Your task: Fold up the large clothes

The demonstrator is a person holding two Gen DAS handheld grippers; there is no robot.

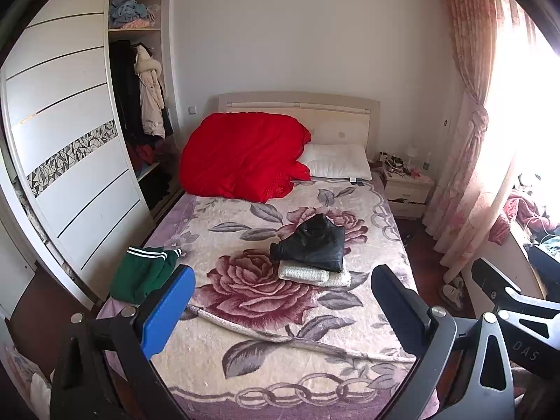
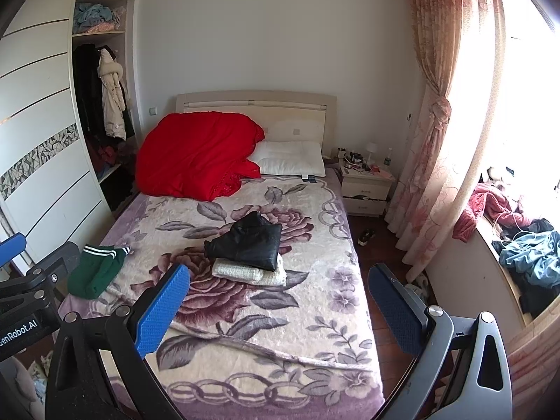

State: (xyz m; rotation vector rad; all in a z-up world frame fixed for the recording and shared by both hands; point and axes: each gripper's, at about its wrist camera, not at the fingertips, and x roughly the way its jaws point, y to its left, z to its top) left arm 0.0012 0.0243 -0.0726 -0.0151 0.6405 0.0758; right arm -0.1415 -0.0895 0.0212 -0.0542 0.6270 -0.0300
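Both tools spread apart, empty, above bed foot: left tool (image 1: 280, 301), right tool (image 2: 280, 301). Glossy black jacket (image 2: 246, 243) folded atop knit cream sweater (image 2: 250, 273) mid-bed. Crumpled green pants (image 2: 94, 271), white-striped, at left edge. Plush floral blanket (image 2: 280, 343); puffy red quilt (image 2: 196, 154) at headboard.

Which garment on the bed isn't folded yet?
The green garment with white stripes, crumpled at the bed's left edge; the black jacket and white one are stacked folded.

folded garments on bed: 3 – black leather jacket (image 2: 247, 242), cream knit sweater (image 2: 249, 272), green white-striped top (image 2: 96, 267) | red quilt (image 2: 196, 155): 1 | white pillow (image 2: 290, 162): 1 | cream bedside cabinet (image 2: 365, 189): 1
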